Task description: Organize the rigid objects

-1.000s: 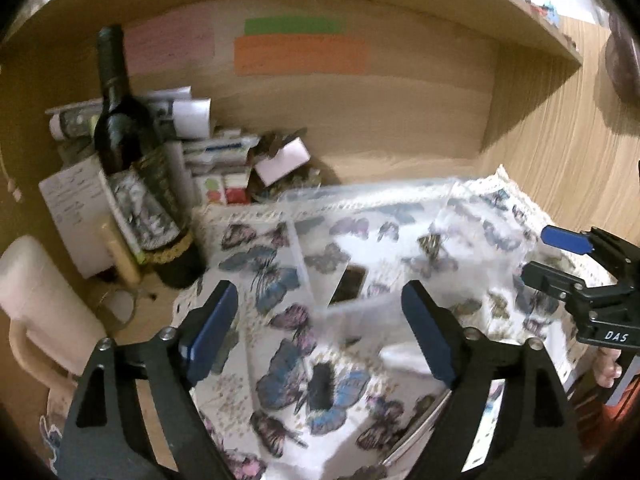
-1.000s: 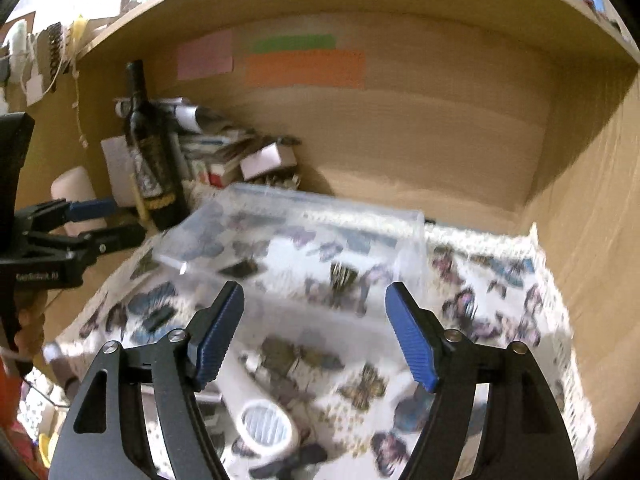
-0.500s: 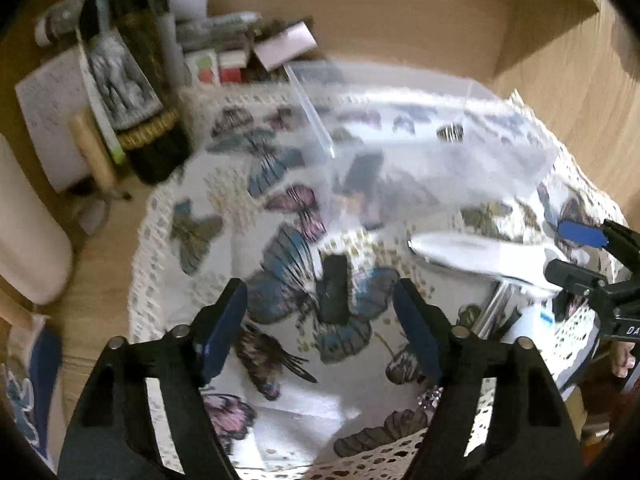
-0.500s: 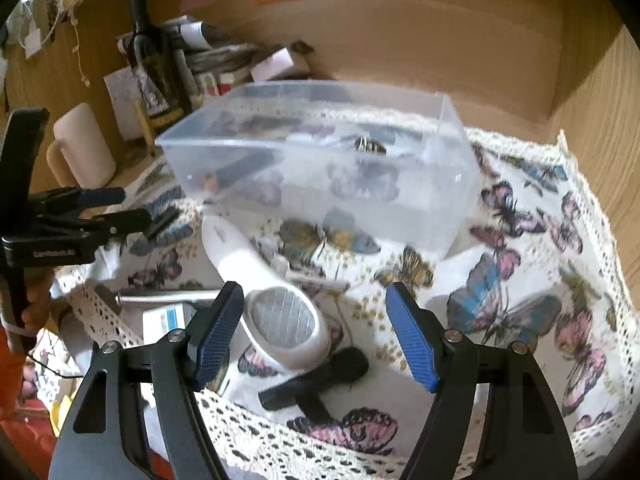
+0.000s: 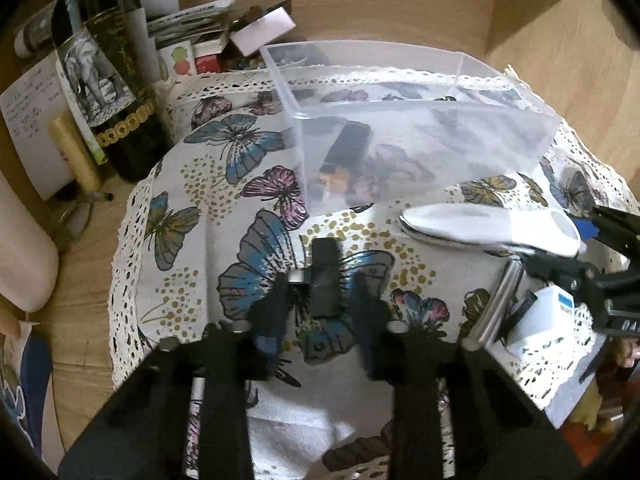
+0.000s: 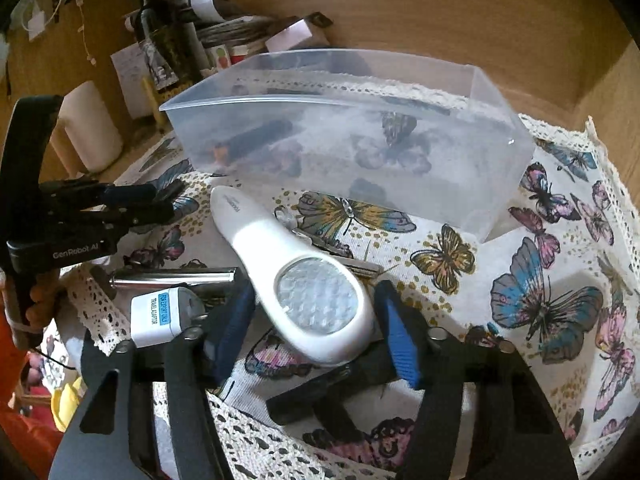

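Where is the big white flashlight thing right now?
In the right wrist view the white flashlight lies on the butterfly cloth, in front of the clear plastic box, its round head between the right gripper fingers.

The cloth (image 5: pixel 208 240) is white with lace edging, printed all over with blue, pink and yellow butterflies plus gold dots. A clear, frosted-looking box (image 6: pixel 360 128) is seen, and a white handheld device (image 6: pixel 304 280) with a silvery bubbled face. The bottle (image 5: pixel 108 80) is dark, labelled with a grey elephant. Light wood grain is shown on the bench (image 5: pixel 80 320).
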